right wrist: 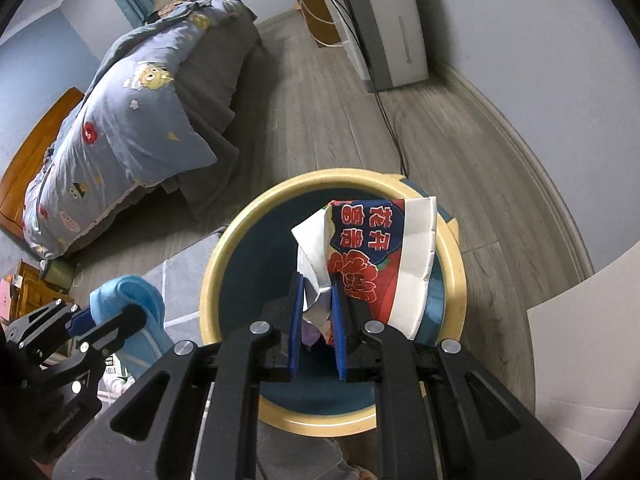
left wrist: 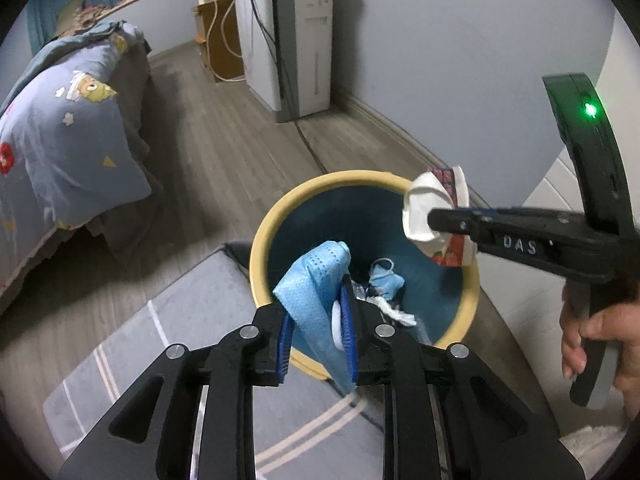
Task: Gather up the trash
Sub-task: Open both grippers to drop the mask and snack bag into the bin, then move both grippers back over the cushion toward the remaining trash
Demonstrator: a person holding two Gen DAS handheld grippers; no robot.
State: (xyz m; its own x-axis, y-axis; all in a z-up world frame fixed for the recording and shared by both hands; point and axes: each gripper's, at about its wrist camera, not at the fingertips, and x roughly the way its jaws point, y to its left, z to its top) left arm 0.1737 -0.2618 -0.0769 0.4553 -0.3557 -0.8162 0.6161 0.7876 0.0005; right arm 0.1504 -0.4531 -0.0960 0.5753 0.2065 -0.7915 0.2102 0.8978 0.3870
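A round bin with a cream rim [left wrist: 272,220] and blue inside stands on the floor; it also shows in the right wrist view [right wrist: 224,240]. My left gripper [left wrist: 318,336] is shut on a light blue face mask [left wrist: 312,288] and holds it over the bin's near rim. My right gripper [right wrist: 318,320] is shut on a crumpled white, red and navy printed wrapper [right wrist: 372,248] above the bin's mouth. In the left wrist view the right gripper [left wrist: 434,220] holds the wrapper [left wrist: 424,208] over the bin's right rim. Another blue mask [left wrist: 384,280] and white scraps lie inside the bin.
A bed with a blue patterned quilt [left wrist: 60,132] stands to the left. A white appliance [left wrist: 304,40] with a trailing cable stands by the far wall. A grey striped rug [left wrist: 180,340] lies beside the bin. A white furniture edge [right wrist: 580,320] is at the right.
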